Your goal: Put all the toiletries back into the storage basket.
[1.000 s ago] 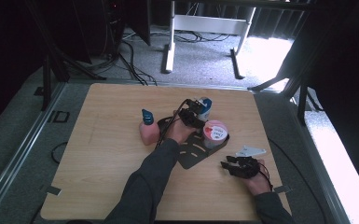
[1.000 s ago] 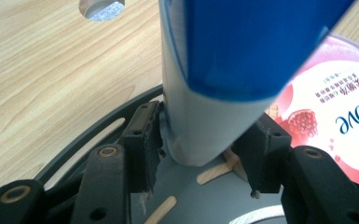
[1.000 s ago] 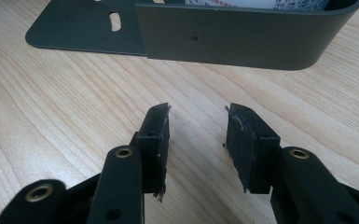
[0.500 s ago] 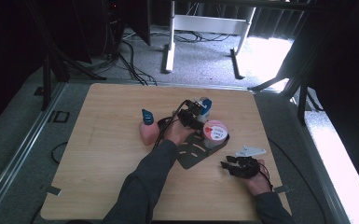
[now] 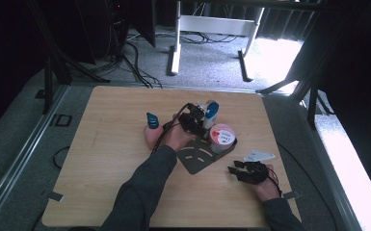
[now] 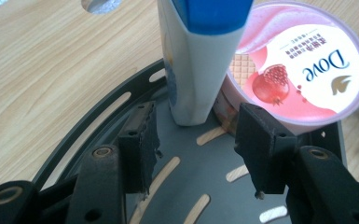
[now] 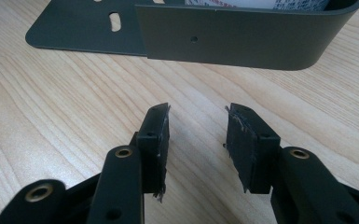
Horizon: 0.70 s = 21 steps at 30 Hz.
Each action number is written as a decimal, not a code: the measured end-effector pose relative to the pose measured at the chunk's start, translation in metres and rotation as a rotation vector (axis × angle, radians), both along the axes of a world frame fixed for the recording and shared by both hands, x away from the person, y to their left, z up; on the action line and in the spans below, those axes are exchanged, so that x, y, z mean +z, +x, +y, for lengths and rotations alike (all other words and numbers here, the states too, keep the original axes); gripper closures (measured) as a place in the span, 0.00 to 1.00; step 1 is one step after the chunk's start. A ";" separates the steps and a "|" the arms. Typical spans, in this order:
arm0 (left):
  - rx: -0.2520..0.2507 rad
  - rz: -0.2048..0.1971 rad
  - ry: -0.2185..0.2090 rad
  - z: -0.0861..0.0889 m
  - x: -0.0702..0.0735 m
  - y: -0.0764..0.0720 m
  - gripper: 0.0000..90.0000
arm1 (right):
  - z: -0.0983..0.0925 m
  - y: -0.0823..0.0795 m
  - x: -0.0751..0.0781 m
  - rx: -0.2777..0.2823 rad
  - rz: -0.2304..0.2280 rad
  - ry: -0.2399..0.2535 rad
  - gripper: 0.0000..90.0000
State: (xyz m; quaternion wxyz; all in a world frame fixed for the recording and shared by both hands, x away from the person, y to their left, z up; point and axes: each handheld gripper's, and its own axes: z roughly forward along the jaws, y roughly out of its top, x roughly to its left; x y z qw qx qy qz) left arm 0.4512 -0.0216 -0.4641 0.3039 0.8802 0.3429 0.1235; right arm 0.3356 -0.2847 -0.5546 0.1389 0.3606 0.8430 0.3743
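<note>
Nothing moved, seemingly — left tongs (image 6: 193, 140) open nr bottle (image 6: 200, 56).

This looks like a lab or studio set up for recording, not a home. A pale wooden surface (image 5: 106, 144) stands alone on grey carpet (image 5: 212, 60), with dark curtains or panels (image 5: 9, 53) closing in the left and right sides. Beyond the far edge of the surface, black cables (image 5: 130, 55) trail across the carpet among black stand legs (image 5: 53, 72), and the white metal foot of a frame (image 5: 176, 53) stands there too. Small tape tabs (image 5: 54, 196) mark the surface's near corners. Bright light falls on the carpet at the far right corner.
</note>
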 end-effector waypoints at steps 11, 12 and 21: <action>-0.014 0.017 -0.043 0.017 0.004 -0.013 0.53 | 0.000 0.000 0.000 -0.001 -0.001 -0.002 0.65; -0.016 0.018 -0.042 0.018 0.005 -0.014 0.53 | 0.000 0.000 0.000 0.000 0.000 -0.002 0.65; -0.005 0.021 -0.076 0.031 0.007 -0.019 0.52 | 0.000 0.000 0.000 0.000 -0.001 -0.003 0.65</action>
